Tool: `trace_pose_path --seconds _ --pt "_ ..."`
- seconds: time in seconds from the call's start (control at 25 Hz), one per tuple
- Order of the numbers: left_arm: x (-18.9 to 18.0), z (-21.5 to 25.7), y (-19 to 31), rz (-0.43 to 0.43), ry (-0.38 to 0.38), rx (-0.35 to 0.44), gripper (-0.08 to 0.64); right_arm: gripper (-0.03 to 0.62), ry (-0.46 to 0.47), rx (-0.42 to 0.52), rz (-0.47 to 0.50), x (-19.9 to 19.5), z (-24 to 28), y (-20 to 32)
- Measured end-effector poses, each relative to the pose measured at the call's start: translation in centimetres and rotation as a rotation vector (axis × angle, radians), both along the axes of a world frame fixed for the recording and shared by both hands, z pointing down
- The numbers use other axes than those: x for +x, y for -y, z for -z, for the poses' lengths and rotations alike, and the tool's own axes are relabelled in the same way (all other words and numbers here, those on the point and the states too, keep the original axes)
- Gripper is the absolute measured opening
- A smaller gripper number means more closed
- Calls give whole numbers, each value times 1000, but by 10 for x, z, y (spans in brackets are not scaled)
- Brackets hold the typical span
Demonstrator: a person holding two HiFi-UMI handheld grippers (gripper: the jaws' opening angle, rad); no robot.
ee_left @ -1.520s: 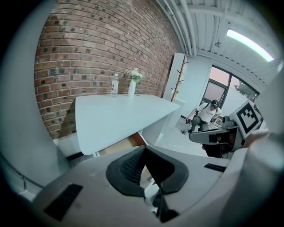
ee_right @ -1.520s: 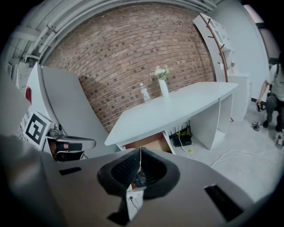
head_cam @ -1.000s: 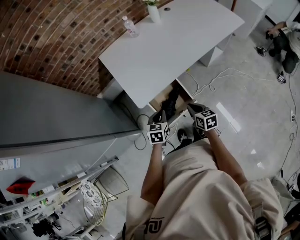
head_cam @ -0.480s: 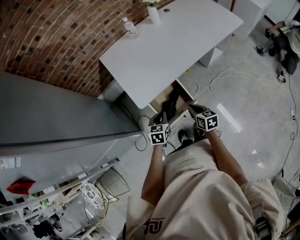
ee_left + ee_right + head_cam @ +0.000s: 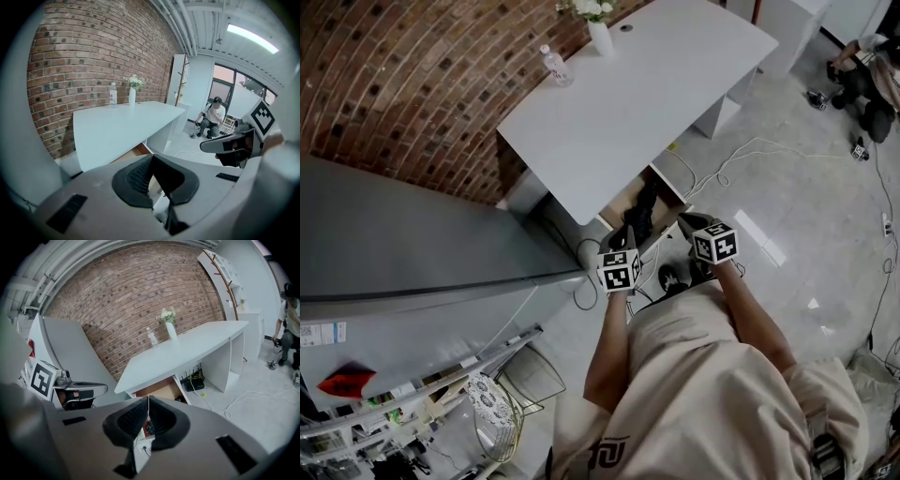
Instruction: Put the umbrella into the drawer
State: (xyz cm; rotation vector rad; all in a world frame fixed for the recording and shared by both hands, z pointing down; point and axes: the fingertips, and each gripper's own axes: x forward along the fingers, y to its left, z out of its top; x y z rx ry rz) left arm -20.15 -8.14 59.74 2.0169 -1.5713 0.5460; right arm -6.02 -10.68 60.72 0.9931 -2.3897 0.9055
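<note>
Under the white desk (image 5: 628, 103) a wooden drawer (image 5: 623, 199) stands pulled out. In it lies a black folded umbrella (image 5: 641, 208). My left gripper (image 5: 622, 234) hovers just in front of the drawer, shut, with nothing between its pads. My right gripper (image 5: 690, 223) is beside it to the right, also shut and empty. In the left gripper view the jaws (image 5: 151, 160) meet, and the right gripper (image 5: 229, 143) shows at the right. In the right gripper view the jaws (image 5: 147, 401) meet over the open drawer (image 5: 161, 389).
A water bottle (image 5: 555, 66) and a vase of flowers (image 5: 600, 33) stand on the desk by the brick wall. A grey cabinet top (image 5: 412, 234) fills the left. Cables (image 5: 741, 155) trail over the floor. A person (image 5: 867, 80) crouches at far right.
The head view has shifted slightly. Both grippers stay in place and shut.
</note>
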Motion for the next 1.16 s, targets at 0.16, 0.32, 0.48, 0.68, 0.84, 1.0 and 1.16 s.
trace_pose_path --seconds 0.16,0.32,0.48,0.68,0.84,1.0,1.16 --pt "1 0 0 0 -7 -3 9 69 -5 16 10 -2 5 1" --pt "1 -2 -2 2 -13 -10 9 69 16 41 6 -4 10 3" --pt "-3 -4 -6 19 -17 -15 9 69 12 46 17 -7 9 1" --pt "-10 3 -5 41 -1 24 9 69 12 51 47 -12 9 -5" --pt "-9 2 -4 35 -2 23 9 69 20 60 62 -14 11 -6" --pt "-4 0 -3 17 -2 13 9 69 25 64 58 -12 14 -4" --pt "-5 -1 -2 16 -10 -2 9 69 27 69 69 -15 16 -4"
